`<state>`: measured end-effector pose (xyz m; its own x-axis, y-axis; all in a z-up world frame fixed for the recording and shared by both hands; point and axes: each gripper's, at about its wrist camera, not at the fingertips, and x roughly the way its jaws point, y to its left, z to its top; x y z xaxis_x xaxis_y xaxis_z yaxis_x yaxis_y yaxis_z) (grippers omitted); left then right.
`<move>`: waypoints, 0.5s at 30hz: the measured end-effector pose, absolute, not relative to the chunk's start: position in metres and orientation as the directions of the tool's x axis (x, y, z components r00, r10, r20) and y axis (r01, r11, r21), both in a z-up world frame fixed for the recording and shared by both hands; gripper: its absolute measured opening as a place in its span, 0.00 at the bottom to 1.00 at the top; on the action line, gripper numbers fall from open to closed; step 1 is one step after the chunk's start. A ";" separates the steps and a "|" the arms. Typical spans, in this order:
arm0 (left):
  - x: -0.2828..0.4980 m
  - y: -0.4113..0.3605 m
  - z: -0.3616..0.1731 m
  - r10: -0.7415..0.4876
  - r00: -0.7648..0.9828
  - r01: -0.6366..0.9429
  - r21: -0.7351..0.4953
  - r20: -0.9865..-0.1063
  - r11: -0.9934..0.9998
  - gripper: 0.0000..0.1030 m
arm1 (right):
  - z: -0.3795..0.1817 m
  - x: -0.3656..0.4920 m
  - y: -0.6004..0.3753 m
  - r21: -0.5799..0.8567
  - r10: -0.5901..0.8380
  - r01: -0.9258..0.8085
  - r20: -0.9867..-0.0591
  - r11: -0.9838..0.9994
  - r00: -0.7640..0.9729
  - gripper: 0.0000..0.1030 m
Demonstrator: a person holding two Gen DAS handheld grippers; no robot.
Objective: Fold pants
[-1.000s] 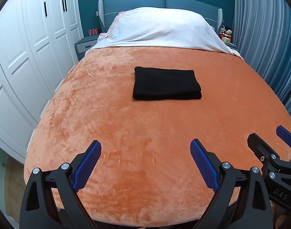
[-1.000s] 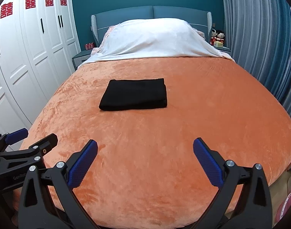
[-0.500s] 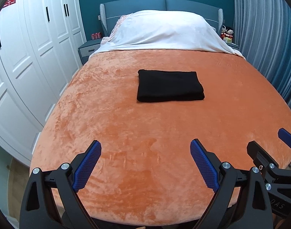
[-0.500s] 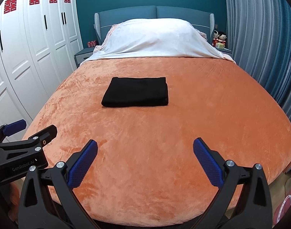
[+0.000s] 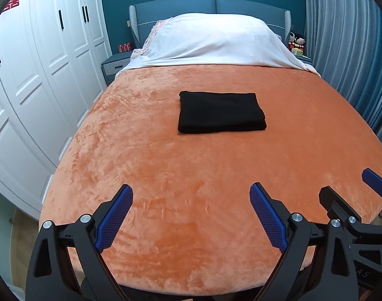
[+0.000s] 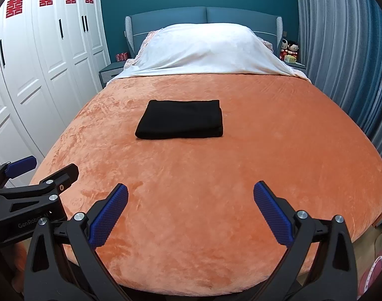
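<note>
The black pants [image 5: 219,112] lie folded into a neat rectangle on the orange blanket [image 5: 191,175] in the middle of the bed; they also show in the right wrist view [image 6: 182,120]. My left gripper [image 5: 191,198] is open and empty, above the foot of the bed, well short of the pants. My right gripper [image 6: 191,195] is open and empty, level with the left one and to its right. Each gripper shows at the edge of the other's view.
A white sheet [image 5: 216,40] covers the pillows at the blue headboard. White wardrobes [image 5: 40,62] line the left side. A grey-blue curtain [image 5: 354,37] hangs on the right. Nightstands stand at both sides of the headboard.
Both grippers have drawn back from the pants toward the foot of the bed and risen slightly. The pants have not moved. Both grippers stay open.
</note>
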<state>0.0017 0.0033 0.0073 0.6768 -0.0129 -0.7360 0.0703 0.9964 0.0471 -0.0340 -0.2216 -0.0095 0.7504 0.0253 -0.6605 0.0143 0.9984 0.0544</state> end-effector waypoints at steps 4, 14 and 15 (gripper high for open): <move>0.001 0.003 0.007 -0.017 0.674 0.073 0.044 -0.739 0.996 0.90 | -0.009 -0.034 -0.223 0.055 0.027 0.012 -0.660 0.998 0.751 0.95; 0.001 0.003 0.008 -0.014 0.673 0.084 0.057 -0.739 0.995 0.90 | -0.010 -0.035 -0.222 0.054 0.023 0.016 -0.661 0.998 0.750 0.95; 0.001 0.003 0.008 -0.013 0.674 0.085 0.060 -0.738 0.995 0.90 | -0.010 -0.035 -0.221 0.053 0.020 0.020 -0.661 0.998 0.750 0.95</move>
